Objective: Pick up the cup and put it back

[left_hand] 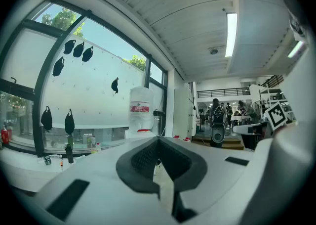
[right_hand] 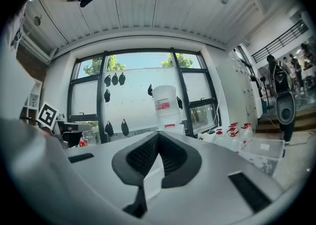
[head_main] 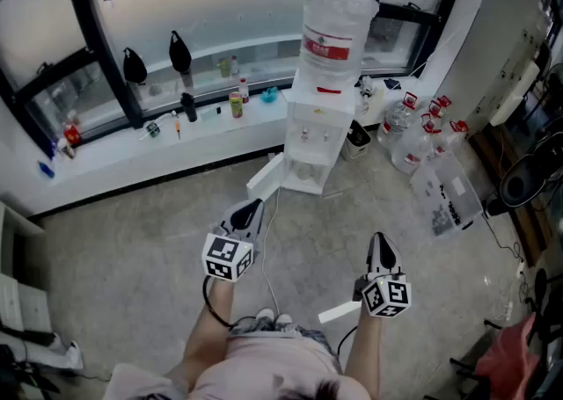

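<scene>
Cannot make out the cup in any view; far ahead, a white water dispenser (head_main: 318, 130) topped by a big water jug (head_main: 337, 25) (lower door (head_main: 266, 177) standing open at its left); spare jugs (head_main: 412, 134) just right of it; small bottles (head_main: 236, 104) along the window sill (head_main: 114, 148) to the left; near, left gripper (head_main: 251, 207) and right gripper (head_main: 380, 240), held level, well apart, both clenched on nothing, jaws meeting at the tips.

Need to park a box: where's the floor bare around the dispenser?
Bare floor lies left of the dispenser, below the ledge. It is crowded to the dispenser's right: jugs and a clear bin.
</scene>
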### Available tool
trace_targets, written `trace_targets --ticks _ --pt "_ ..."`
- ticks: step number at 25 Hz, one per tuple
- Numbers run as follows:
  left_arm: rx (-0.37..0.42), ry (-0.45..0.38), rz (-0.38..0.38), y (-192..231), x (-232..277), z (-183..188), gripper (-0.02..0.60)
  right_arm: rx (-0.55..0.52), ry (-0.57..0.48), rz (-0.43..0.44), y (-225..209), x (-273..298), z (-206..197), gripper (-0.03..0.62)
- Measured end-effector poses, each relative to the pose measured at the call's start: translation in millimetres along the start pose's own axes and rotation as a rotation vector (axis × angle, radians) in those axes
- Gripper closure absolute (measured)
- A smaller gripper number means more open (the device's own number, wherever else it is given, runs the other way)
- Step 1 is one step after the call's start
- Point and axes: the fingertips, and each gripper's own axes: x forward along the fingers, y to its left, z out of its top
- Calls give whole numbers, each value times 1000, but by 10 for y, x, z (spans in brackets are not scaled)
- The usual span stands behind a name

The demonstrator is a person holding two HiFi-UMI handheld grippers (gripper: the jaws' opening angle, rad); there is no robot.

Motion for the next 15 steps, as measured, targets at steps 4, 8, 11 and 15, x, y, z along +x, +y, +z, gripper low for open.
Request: trace_targets --ticks 4,8,11,15 --pt "0 1 -1 -37 2 3 557 3 5 -2 -18 -30 -9 579" --pt "2 3 -1 -84 6 11 557 0 9 6 -24 -50 0 579" --pt "0 5 0 -104 -19 -16 557 -4 13 11 -9 -73 -16 579" --pt "-6 12 4 -91 -39 -57 557 -2 18 13 7 -71 -30 579"
